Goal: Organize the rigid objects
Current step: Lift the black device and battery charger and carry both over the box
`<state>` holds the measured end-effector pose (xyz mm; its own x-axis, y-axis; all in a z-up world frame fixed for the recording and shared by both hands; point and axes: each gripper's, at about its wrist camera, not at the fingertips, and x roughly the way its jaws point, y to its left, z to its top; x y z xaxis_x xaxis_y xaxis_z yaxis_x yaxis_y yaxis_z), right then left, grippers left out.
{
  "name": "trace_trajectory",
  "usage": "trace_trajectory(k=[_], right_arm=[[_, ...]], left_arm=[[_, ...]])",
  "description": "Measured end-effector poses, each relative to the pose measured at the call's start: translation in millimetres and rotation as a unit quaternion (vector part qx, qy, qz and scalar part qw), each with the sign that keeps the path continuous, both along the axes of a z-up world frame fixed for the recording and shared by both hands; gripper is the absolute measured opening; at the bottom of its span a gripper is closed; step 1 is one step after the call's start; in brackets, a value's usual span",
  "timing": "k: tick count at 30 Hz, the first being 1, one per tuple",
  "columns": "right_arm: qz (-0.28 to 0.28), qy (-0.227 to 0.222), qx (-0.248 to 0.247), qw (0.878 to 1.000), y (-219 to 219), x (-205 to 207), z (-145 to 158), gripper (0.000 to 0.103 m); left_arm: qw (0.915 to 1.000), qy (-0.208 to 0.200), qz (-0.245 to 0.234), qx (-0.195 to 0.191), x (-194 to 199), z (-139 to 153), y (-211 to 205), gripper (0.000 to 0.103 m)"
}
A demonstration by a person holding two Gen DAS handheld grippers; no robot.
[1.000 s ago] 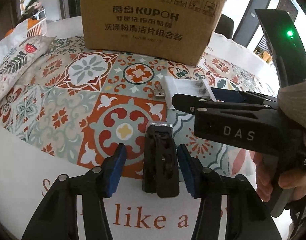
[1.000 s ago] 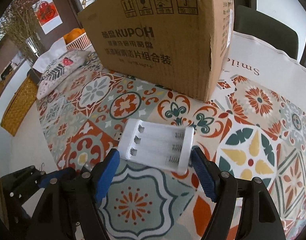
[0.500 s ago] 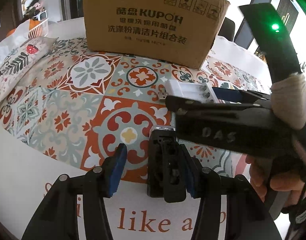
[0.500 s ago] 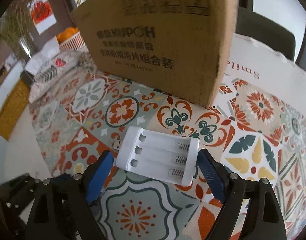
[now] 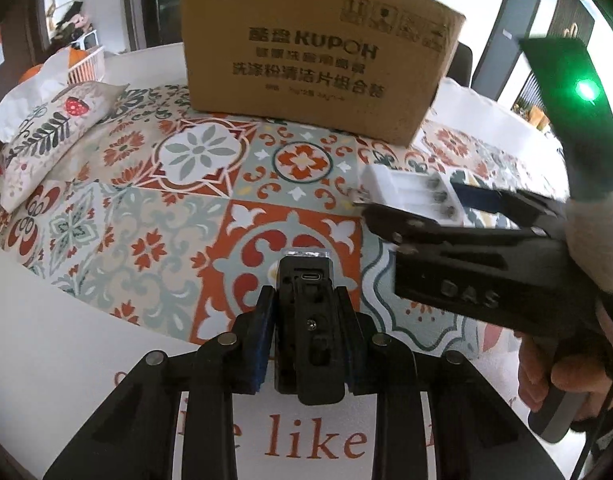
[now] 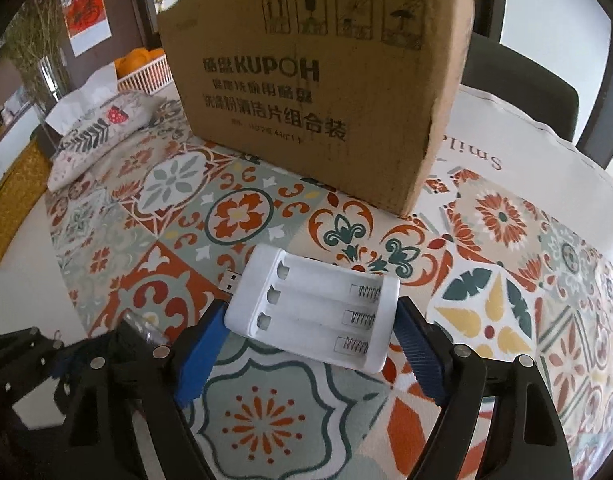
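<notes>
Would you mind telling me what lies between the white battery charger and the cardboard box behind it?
Nothing: only bare patterned tablecloth separates the white battery charger from the cardboard box. The right wrist view shows this most clearly.

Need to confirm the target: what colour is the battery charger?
White charger, clearest in the right wrist view.

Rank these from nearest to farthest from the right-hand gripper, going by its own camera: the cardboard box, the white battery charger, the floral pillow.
1. White battery charger: between the right gripper's fingers, on the tablecloth.
2. Cardboard box: straight ahead, past the charger.
3. Floral pillow: far left, back beside the box.
</notes>
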<state>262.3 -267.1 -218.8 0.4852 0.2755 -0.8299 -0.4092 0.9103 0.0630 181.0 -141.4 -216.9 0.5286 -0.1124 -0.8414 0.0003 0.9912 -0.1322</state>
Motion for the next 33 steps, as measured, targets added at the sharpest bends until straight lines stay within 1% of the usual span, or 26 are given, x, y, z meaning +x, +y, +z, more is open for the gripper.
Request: trace_trajectory(k=[6,11,17,28,33], right_arm=[[-0.018,-0.004,0.012,1.0,-6.6,-5.8,13.9,0.083],[-0.031,-0.015,0.016,0.999,-9.9,-10.7,31.3,0.083],[-0.051,-0.036,0.022,0.998,-9.9,-17.2,60.1,0.083],[-0.091,-0.075,0.024,0.993,-0.5,-28.7,111.8,0.083],[-0.11,-0.089,0.029,0.989,5.0,-32.6,129.6,0.083]], left_arm=[[0.9996,-0.026,-0.005,0.01,0.8,16.2,3.3,0.029],[0.999,-0.044,-0.011,0.005,-1.0,33.4,6.6,0.029],[0.9979,-0.063,-0.015,-0.001,-4.3,53.5,14.0,0.029],[0.9931,-0.111,-0.039,0.001,-4.4,107.4,32.2,0.029],[0.99,-0.13,-0.053,0.002,-0.4,127.8,41.1,0.029]])
